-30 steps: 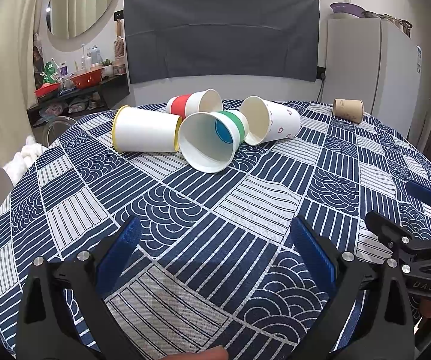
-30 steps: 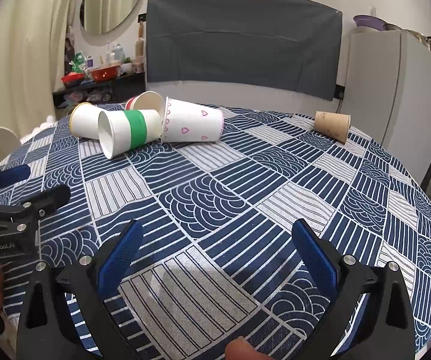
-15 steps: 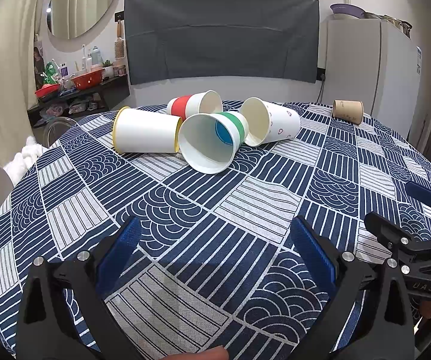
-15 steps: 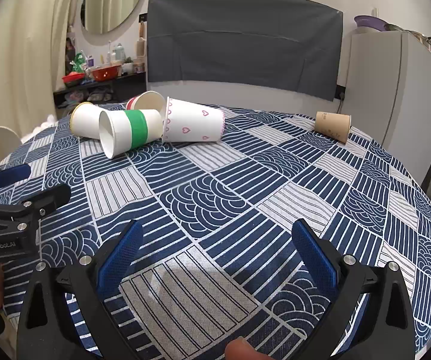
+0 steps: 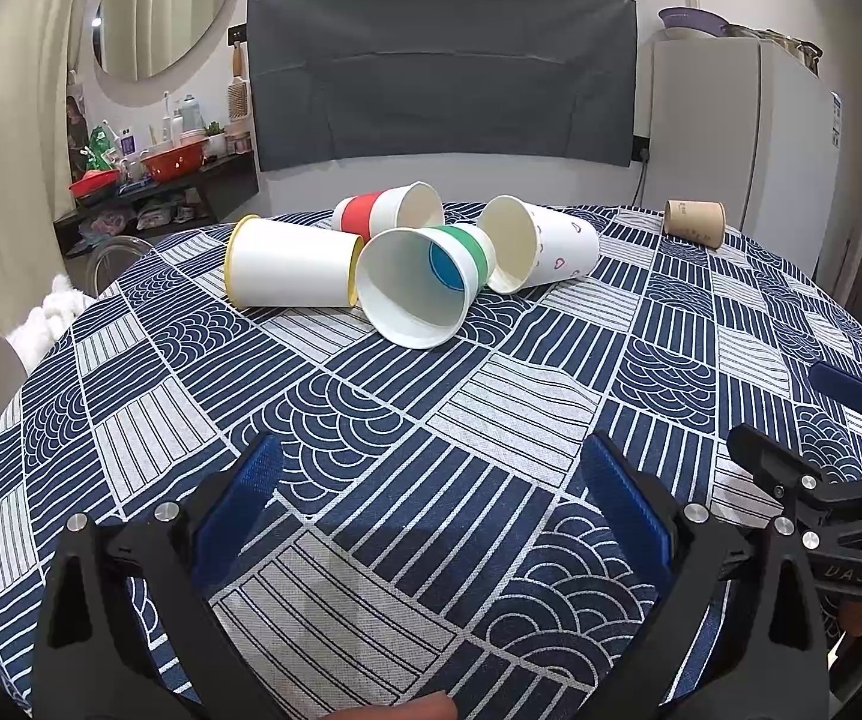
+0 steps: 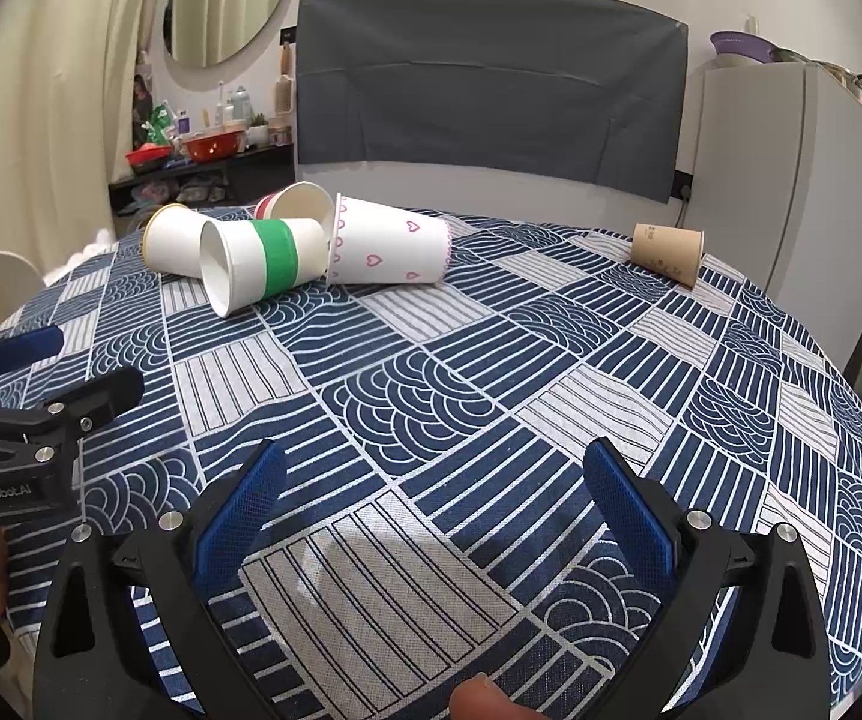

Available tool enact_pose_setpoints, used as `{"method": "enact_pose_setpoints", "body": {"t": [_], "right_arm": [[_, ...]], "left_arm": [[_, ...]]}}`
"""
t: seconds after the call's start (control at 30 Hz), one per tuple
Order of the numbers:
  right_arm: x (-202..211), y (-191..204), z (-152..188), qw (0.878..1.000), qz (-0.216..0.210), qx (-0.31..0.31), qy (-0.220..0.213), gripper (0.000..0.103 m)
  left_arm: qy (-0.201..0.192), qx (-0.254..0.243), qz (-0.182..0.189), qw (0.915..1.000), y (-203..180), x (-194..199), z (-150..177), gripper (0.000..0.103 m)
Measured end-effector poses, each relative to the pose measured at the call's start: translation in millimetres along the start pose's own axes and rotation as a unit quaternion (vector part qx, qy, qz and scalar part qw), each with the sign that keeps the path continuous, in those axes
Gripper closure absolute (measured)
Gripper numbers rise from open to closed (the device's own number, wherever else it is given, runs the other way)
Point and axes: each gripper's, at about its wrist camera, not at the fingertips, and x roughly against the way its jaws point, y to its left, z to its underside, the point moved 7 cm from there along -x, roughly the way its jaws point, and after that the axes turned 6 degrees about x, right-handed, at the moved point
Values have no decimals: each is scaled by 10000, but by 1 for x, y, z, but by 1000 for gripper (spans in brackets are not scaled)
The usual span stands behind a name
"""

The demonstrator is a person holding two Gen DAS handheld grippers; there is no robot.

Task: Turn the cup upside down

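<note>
**Operator:** Currently, why do both tools sit low and near the table edge?

**Technician:** Neither is engaged. The left gripper point(image 5: 431, 498) and right gripper point(image 6: 431, 498) hover side by side over the tablecloth point(image 6: 491, 396), jaws spread wide and holding nothing, well apart from the cups. This looks like a standby posture before approach.

**Operator:** Location and orientation of the cup?

**Technician:** Four lie clustered at the far side. The green-banded cup point(image 5: 425, 282) is nearest, on its side, touching the yellow-rimmed cup point(image 5: 293, 270) and heart-print cup point(image 5: 542, 249). Its long axis runs roughly horizontal, mouth toward the left gripper. A brown cup point(image 6: 668, 252) lies apart, far right.
</note>
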Motion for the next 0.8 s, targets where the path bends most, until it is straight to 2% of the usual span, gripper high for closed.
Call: {"method": "enact_pose_setpoints", "body": {"t": [0.33, 0.6, 0.7, 0.8], "right_arm": [[-1, -1, 0, 10000, -47, -1, 8, 8], [0, 1, -1, 9996, -270, 25, 1, 8], [2, 2, -2, 9991, -434, 33, 12, 8], [3, -3, -3, 9986, -507, 91, 107, 8]], "left_arm": [[11, 9, -11, 10000, 0, 0, 0, 6], [146, 71, -81, 9998, 1, -4, -1, 6], [381, 127, 166, 9991, -1, -6, -1, 6], [340, 177, 280, 9989, -4, 0, -11, 6]]}}
